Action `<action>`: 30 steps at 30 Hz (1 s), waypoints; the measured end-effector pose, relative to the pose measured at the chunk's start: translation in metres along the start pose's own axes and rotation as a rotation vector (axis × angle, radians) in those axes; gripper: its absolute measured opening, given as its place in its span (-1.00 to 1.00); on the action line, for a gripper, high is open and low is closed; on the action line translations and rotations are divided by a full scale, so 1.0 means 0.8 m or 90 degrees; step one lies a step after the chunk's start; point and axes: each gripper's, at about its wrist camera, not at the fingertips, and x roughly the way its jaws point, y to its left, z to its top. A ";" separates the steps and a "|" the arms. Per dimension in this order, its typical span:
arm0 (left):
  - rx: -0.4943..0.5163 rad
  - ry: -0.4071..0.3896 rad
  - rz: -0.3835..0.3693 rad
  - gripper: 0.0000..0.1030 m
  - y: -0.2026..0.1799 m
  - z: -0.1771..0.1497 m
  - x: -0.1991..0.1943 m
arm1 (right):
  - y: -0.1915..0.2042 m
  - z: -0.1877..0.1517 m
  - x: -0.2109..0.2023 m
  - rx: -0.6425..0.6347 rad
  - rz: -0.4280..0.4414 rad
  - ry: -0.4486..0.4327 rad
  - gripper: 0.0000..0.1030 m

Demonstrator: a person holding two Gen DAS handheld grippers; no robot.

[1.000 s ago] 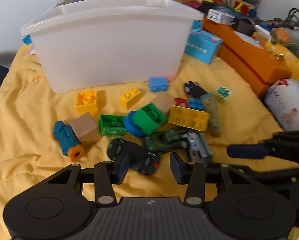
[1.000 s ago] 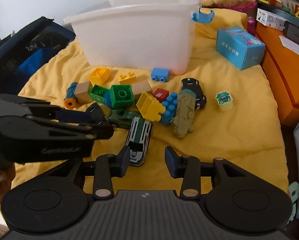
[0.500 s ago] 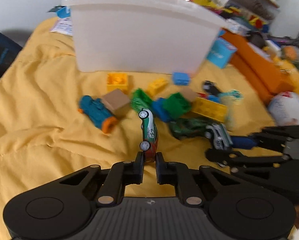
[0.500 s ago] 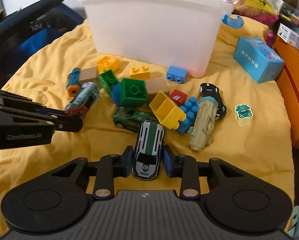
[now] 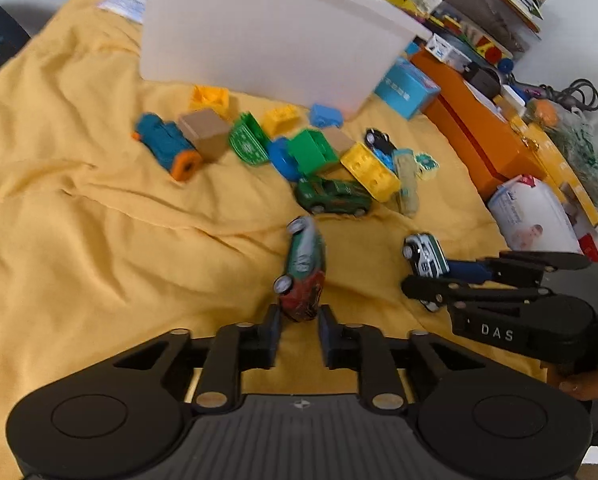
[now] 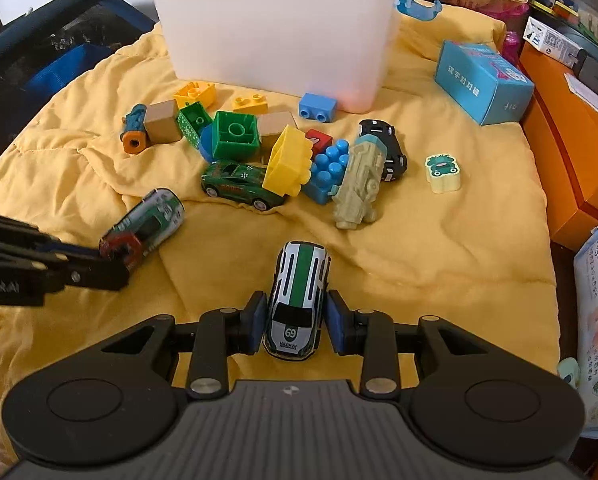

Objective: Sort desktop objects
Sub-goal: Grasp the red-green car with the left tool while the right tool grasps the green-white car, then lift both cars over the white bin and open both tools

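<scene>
While bricks lie scattered, five toy cars [image 6: 297, 300], one bin [image 6: 275, 32]

Bright even light, fisheye edges, slight blur

Open cloth near, toys crowd by the tub

In front of the white tub [image 6: 275, 36] a heap of blocks and toy cars [image 6: 283, 148] lies close together, with hardly a gap to slip through. Left of the tub, the yellow blanket [image 5: 79, 248] is bare and wide. Right of the tub, a blue box [image 6: 483, 80] and orange boxes [image 6: 571, 132] stand like a wall.
</scene>
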 end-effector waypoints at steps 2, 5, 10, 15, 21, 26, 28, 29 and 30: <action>0.019 -0.020 0.023 -0.11 -0.003 0.000 -0.008 | 0.000 -0.001 -0.001 0.000 0.001 -0.003 -0.29; 0.072 -0.040 0.054 0.05 -0.013 0.001 -0.017 | -0.001 -0.005 -0.003 0.000 0.004 -0.010 -0.28; 0.162 -0.058 0.120 0.13 -0.043 -0.004 -0.018 | -0.001 -0.010 -0.006 -0.006 0.009 -0.011 -0.16; 0.202 -0.062 0.106 0.19 -0.061 -0.001 -0.006 | -0.001 -0.012 -0.008 -0.008 0.011 -0.023 -0.15; 0.189 -0.033 0.129 -0.07 -0.054 0.006 0.027 | -0.008 -0.012 -0.003 0.004 0.010 -0.025 -0.20; 0.201 -0.033 0.127 -0.31 -0.051 0.000 0.030 | -0.002 -0.014 -0.006 -0.033 0.014 -0.027 -0.35; 0.203 -0.031 0.118 -0.36 -0.053 0.003 0.027 | -0.001 -0.013 -0.006 -0.037 0.014 -0.027 -0.36; 0.199 -0.031 0.109 -0.36 -0.053 0.006 0.022 | -0.001 -0.011 -0.007 -0.037 0.015 -0.026 -0.36; 0.198 -0.037 0.105 -0.36 -0.054 0.011 0.016 | -0.001 -0.009 -0.010 -0.039 0.015 -0.031 -0.36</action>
